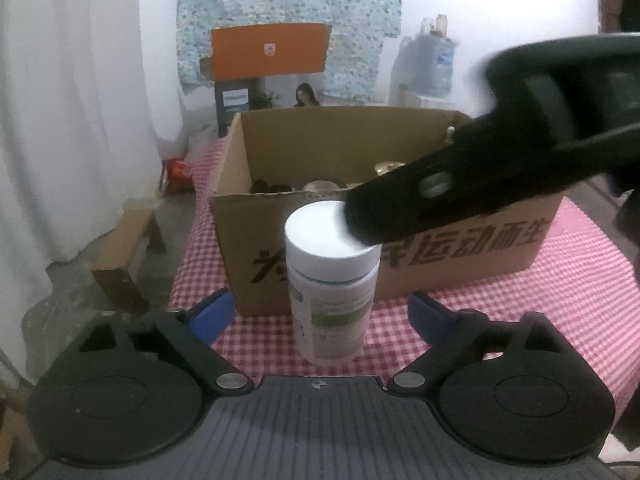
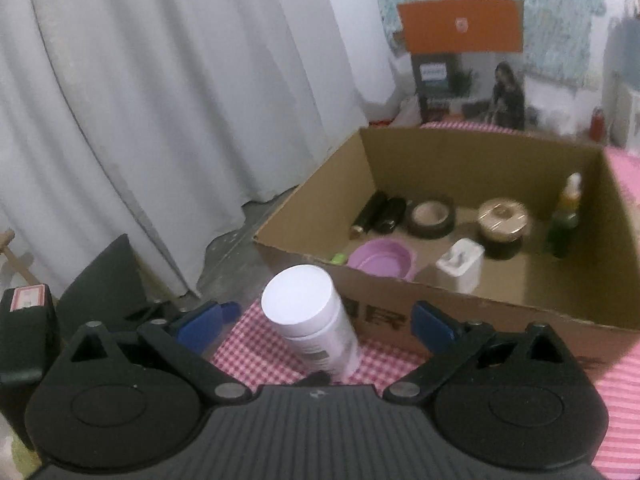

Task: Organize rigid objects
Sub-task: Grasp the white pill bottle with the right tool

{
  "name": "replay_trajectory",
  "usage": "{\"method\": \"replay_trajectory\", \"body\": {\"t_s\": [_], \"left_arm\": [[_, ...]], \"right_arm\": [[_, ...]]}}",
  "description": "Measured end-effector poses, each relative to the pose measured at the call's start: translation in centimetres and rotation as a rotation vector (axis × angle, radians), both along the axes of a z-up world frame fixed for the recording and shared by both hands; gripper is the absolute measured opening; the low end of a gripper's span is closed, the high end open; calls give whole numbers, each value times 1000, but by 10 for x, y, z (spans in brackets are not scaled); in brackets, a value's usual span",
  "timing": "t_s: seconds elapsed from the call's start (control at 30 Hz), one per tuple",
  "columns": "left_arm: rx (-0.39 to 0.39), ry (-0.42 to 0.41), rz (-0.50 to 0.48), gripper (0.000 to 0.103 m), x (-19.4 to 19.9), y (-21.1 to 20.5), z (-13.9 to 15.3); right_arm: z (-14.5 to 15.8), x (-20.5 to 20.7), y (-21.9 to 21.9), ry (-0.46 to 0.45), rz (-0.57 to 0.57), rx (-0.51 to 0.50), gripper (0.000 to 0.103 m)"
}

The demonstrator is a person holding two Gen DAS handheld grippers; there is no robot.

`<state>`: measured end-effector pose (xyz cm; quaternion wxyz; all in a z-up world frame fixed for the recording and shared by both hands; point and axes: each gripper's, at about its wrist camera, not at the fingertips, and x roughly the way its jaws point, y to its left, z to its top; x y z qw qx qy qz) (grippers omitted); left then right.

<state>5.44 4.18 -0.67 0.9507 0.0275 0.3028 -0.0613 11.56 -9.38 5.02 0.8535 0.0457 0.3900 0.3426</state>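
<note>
1. White bottle [image 1: 332, 280] — white cap, green-and-white label — stands upright on the red-checked table [image 1: 560, 280], centre of the left wrist view, just in front of the near wall of the cardboard box [image 1: 460, 240].
2. Left hand-held gripper [image 1: 320, 312]: jaws wide open, blue fingertips [image 1: 214, 314] apart on either side of the bottle's lower body, touching nothing, holding nothing.
3. Right hand-held gripper [image 2: 316, 326]: also wide open and empty. In its own view the bottle [image 2: 312, 316] sits lower centre between the blue pads. In the left view one of its black fingers crosses from the upper right and overlaps the cap edge — contact cannot be confirmed.
4. Box contents, centre right of the right wrist view: purple bowl [image 2: 382, 260], small white container [image 2: 460, 266], tape roll [image 2: 431, 216], gold-lidded jar [image 2: 502, 224], dark dropper bottle [image 2: 564, 220], black tubes [image 2: 378, 212].
5. Judged step: grasp the bottle for transfer into the box. One gripper should take it; the other should clear off.
6. To do it well: centre the pads on the body below the cap, close squarely, lift straight up to clear the box wall, and set it down in the open floor area at the box's near right.
</note>
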Motion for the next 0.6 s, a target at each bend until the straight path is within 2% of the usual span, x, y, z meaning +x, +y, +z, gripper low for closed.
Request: {"method": "replay_trajectory", "body": {"t_s": [0.1, 0.17, 0.23, 0.33, 0.6], "left_arm": [[7, 8, -12, 77, 6, -1, -2], [8, 14, -17, 73, 9, -3, -3], [7, 23, -23, 62, 11, -4, -3], [-1, 38, -28, 57, 14, -5, -4], [-32, 42, -97, 54, 12, -24, 3]], "right_arm": [[-11, 9, 8, 56, 19, 17, 91], [-17, 13, 11, 79, 25, 15, 80], [-20, 16, 14, 97, 26, 21, 73], [-24, 20, 14, 121, 27, 34, 62], [-22, 16, -12, 137, -18, 31, 60]]}}
